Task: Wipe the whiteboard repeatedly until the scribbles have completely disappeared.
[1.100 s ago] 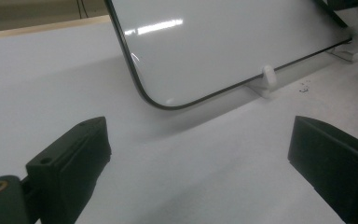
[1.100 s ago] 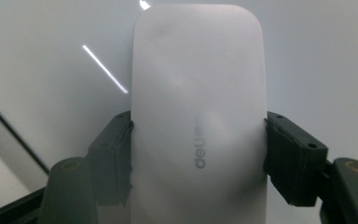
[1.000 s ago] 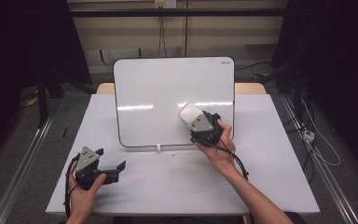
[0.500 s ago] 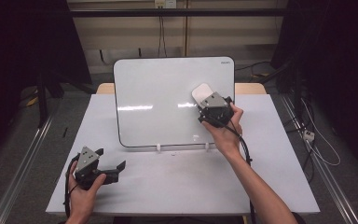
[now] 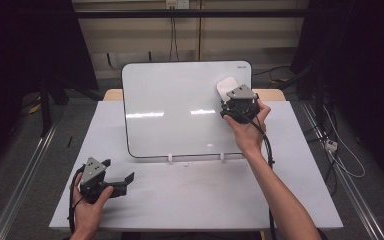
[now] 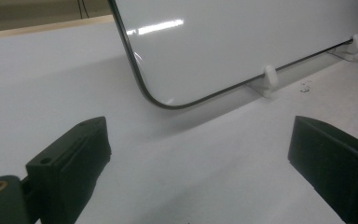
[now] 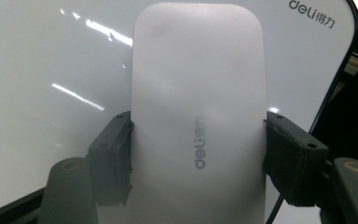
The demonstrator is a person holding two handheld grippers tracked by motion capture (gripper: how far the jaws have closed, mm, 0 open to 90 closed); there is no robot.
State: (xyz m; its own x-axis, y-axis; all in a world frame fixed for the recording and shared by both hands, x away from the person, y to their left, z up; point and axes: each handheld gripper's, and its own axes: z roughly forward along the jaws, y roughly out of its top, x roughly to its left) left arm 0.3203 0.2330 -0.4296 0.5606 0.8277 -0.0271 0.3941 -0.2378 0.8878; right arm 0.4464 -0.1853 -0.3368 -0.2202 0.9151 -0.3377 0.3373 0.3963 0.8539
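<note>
The white, rounded-rectangle plastic whiteboard eraser (image 7: 198,121) looks light and stiff, its smooth shell likely slippery, so the long sides are the place to take it. The right gripper (image 5: 232,100) pinches it there, jaws pressing both flanks, flat against the upper right of the white glossy whiteboard (image 5: 175,107) on clip feet, forearm stretched forward. The left gripper (image 5: 117,182) rests below the board's lower left corner, jaws spread, holding nothing

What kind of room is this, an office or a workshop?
Probably a lab or test room set up for recording. A white table stands between dark curtains, cables trail over the floor, and a person works a whiteboard with a handheld gripper.
</note>
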